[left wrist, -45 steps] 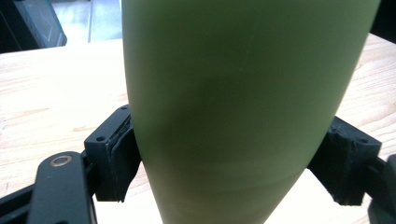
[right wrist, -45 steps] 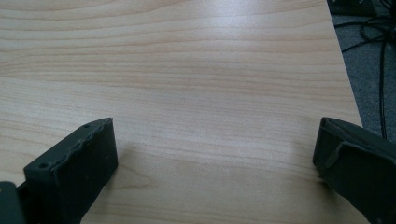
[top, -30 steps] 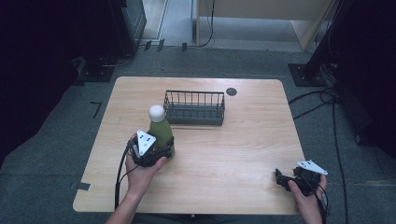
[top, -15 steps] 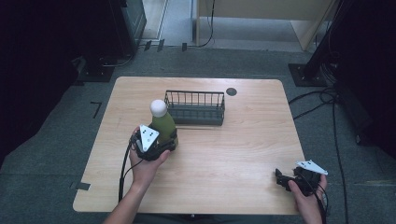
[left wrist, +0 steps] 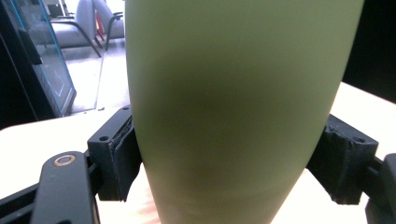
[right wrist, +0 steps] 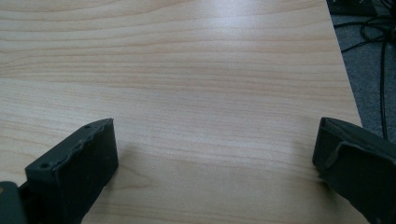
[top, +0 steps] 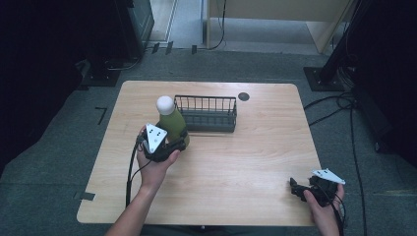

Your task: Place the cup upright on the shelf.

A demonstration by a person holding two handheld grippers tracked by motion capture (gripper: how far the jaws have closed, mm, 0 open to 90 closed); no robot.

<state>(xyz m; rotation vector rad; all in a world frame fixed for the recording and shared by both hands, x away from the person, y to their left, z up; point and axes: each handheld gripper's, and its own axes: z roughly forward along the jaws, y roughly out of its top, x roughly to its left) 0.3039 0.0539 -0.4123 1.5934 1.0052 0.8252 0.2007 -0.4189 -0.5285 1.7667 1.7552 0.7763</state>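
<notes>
While the high view looks down, the left gripper (top: 174, 143) grasps a green bottle with a white cap (top: 171, 119), upright and just left of the black wire basket (top: 206, 114) on the table (top: 246, 162); the basket lies to the bottle's right and slightly beyond, its long axis running across the table, so the left hand is far nearer than the right gripper (top: 296, 188) at the near right corner

Seen from the left gripper view, the bottle's body (left wrist: 233, 107) stands vertical between both pads, pressed from either side

From the right gripper view, the jaws stand released over bare table (right wrist: 210, 93)
</notes>
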